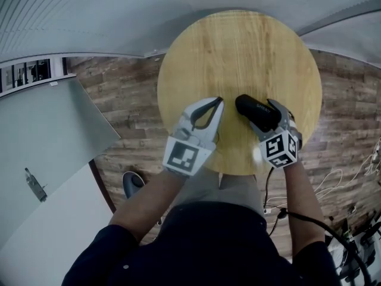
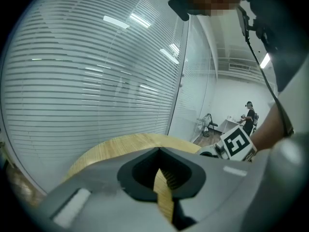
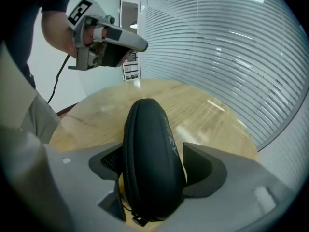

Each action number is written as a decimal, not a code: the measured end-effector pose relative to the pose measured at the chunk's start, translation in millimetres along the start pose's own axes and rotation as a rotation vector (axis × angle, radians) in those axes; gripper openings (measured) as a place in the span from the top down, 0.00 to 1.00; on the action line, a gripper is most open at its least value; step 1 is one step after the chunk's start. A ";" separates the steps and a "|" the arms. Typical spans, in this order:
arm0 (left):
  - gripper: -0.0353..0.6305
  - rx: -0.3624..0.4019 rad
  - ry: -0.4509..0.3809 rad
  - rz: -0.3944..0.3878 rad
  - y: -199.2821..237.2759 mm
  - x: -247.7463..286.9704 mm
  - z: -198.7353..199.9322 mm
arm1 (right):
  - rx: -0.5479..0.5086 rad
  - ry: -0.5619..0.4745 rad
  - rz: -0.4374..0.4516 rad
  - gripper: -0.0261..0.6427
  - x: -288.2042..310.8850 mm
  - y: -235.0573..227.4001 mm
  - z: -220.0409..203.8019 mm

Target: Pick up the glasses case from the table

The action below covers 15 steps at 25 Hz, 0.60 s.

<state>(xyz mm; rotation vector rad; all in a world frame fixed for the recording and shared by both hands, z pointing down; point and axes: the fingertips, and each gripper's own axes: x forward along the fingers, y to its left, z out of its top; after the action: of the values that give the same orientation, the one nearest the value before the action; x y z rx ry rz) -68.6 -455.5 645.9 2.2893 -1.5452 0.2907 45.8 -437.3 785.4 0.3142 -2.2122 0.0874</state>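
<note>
Right gripper view — glasses case (image 3: 149, 163), black, oval, zip-edged

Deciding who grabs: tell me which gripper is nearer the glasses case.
Right. The right gripper straddles the glasses case, its open fingers either side. The left gripper hangs apart to the case's left, fingers shut, empty.

From the left gripper's own camera, the left gripper (image 2: 159, 151) hangs low over the round wooden table (image 2: 111, 146), its grey jaws closed tip to tip with nothing between them and pale wood showing through the gap behind the tips. A glass wall of slatted blinds (image 2: 96, 81) fills the background. At right, a black-and-white marker cube (image 2: 236, 145) sits below a forearm (image 2: 275, 124). Far off, a small figure (image 2: 249, 115) stands, apparently at a desk.
</note>
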 end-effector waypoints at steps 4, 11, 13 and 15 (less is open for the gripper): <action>0.94 0.003 -0.006 0.005 3.7 -7.0 4.4 | 0.081 -0.068 0.028 0.44 -11.3 4.9 19.3; 0.94 0.031 -0.033 -0.002 -5.7 -22.5 30.5 | 0.125 -0.165 -0.013 0.45 -59.4 14.5 55.6; 0.94 0.050 -0.059 -0.012 -11.7 -25.8 46.6 | 0.145 -0.189 -0.027 0.45 -74.8 14.5 63.5; 0.94 0.070 -0.085 -0.025 -17.8 -28.7 62.9 | 0.174 -0.217 -0.047 0.45 -91.6 11.0 71.6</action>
<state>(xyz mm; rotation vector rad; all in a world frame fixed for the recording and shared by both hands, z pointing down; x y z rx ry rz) -65.0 -450.7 574.8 2.4027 -1.5690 0.2472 41.5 -421.3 669.9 0.4915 -2.4157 0.2310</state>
